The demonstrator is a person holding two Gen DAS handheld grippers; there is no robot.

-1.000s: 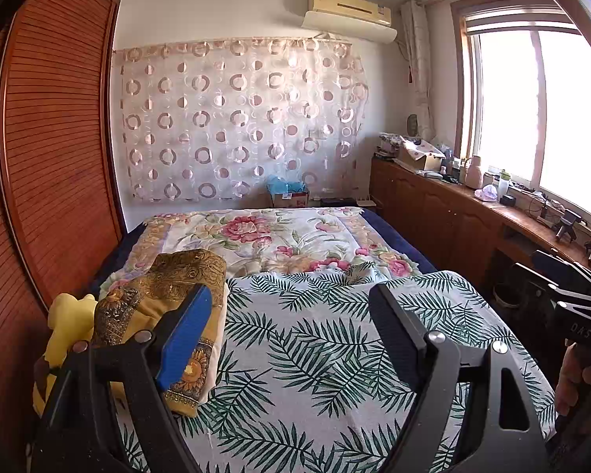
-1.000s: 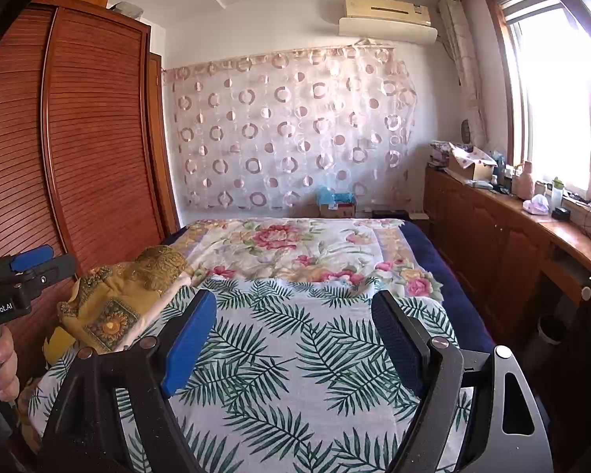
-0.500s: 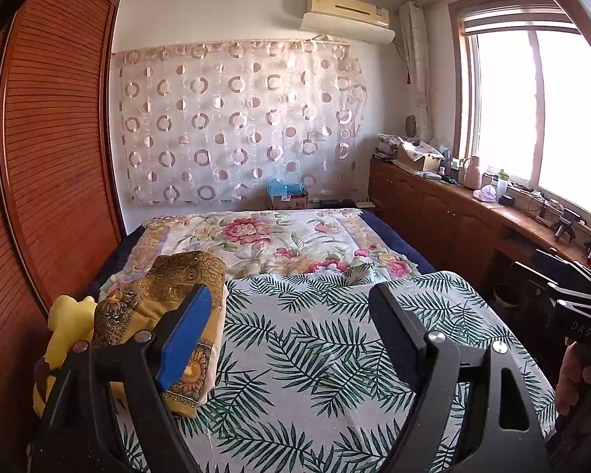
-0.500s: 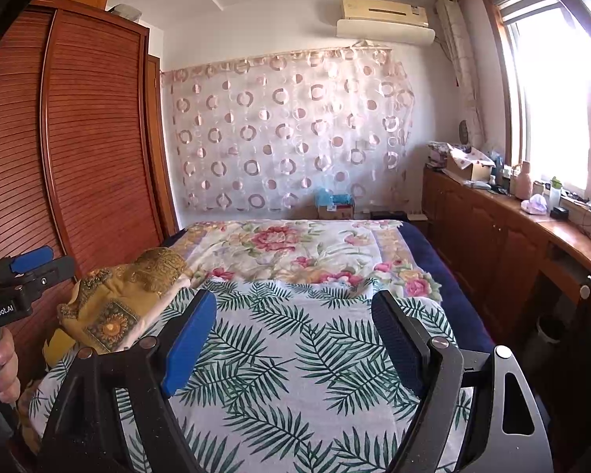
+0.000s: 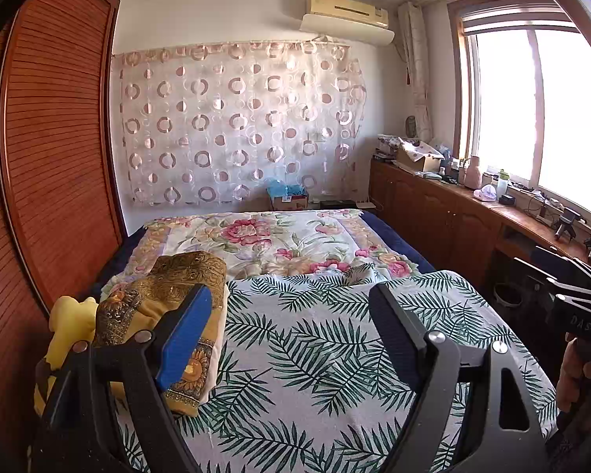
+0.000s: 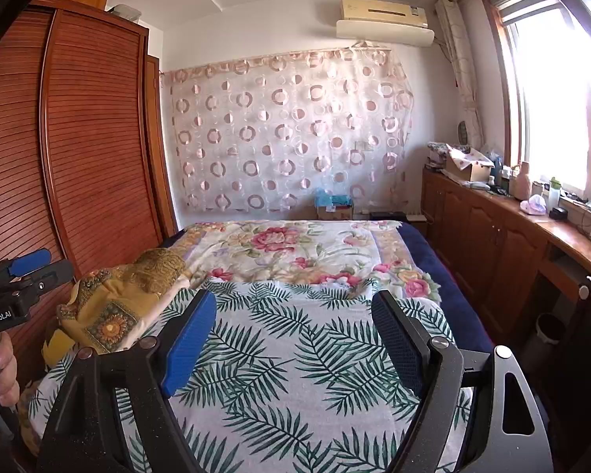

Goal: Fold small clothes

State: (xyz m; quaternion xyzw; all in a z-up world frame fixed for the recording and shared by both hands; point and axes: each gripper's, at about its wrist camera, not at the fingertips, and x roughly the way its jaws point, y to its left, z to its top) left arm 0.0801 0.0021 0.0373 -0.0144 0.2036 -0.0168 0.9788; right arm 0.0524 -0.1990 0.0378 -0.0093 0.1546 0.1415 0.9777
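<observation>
A white cloth with green palm leaves [image 5: 319, 354] lies spread flat over the near half of the bed; it also shows in the right wrist view [image 6: 295, 354]. My left gripper [image 5: 291, 335] is open and empty, held above the cloth. My right gripper [image 6: 295, 339] is open and empty, also above it. A yellow-gold patterned fabric bundle [image 5: 165, 307] lies at the bed's left edge, and shows in the right wrist view [image 6: 118, 307]. Each gripper appears at the edge of the other's view.
A floral bedspread [image 5: 279, 240] covers the far half of the bed. A wooden slatted wardrobe [image 5: 51, 165] stands close on the left. A wooden cabinet counter [image 5: 453, 213] with clutter runs under the window on the right. A yellow soft toy [image 5: 67, 327] lies beside the bundle.
</observation>
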